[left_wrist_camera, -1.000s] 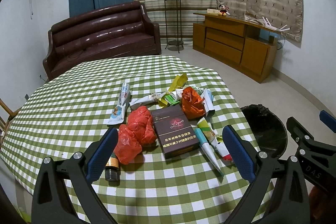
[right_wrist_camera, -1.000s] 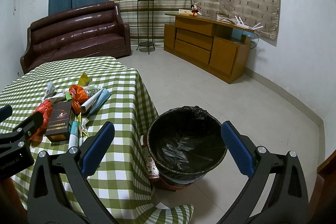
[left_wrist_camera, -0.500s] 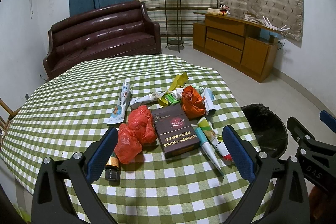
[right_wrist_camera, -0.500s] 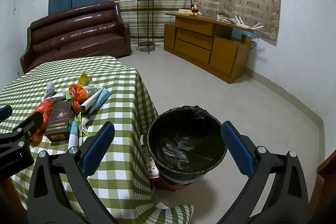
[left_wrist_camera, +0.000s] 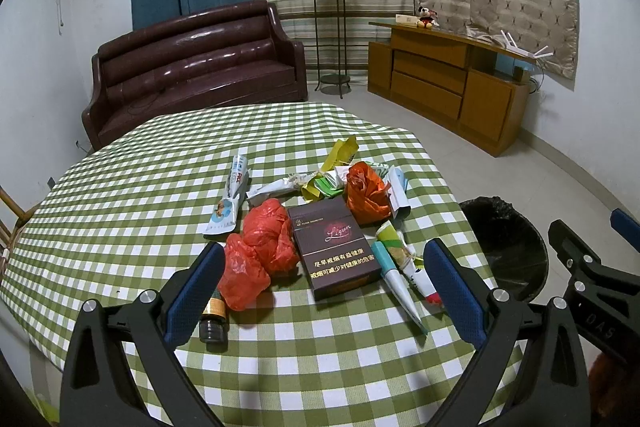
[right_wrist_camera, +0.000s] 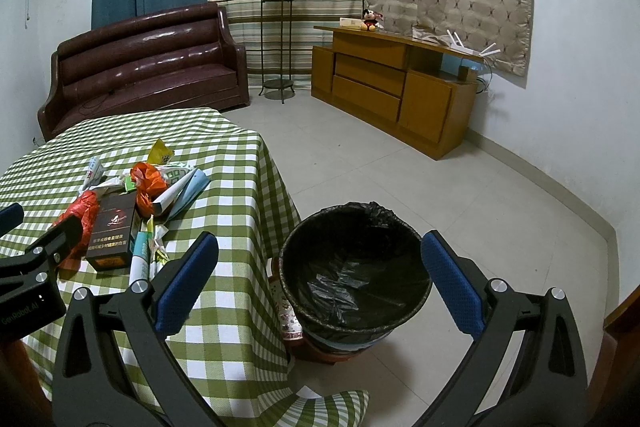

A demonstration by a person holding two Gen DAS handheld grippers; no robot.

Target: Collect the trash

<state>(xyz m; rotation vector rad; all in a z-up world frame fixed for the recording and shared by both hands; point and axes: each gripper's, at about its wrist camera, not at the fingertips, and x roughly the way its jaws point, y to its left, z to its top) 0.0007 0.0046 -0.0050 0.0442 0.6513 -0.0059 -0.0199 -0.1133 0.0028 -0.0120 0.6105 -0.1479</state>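
Note:
Trash lies heaped on the green checked table [left_wrist_camera: 120,211]: a dark brown cigarette carton [left_wrist_camera: 334,247], two crumpled red plastic bags [left_wrist_camera: 260,251], an orange bag [left_wrist_camera: 366,191], paper wrappers [left_wrist_camera: 236,199], a cone wrapper [left_wrist_camera: 394,275] and a small dark bottle [left_wrist_camera: 214,323]. My left gripper [left_wrist_camera: 324,291] hovers open just in front of the heap, holding nothing. Beside the table stands a bin with a black liner [right_wrist_camera: 354,271]. The right gripper [right_wrist_camera: 320,279] is open above the bin, also empty. The carton [right_wrist_camera: 112,231] and bags appear at the left in the right wrist view.
A brown leather sofa [left_wrist_camera: 192,67] stands behind the table. A wooden sideboard [right_wrist_camera: 392,83] lines the right wall, and a metal plant stand with a pot [right_wrist_camera: 278,39] is by the curtains. Tiled floor [right_wrist_camera: 460,195] lies around the bin.

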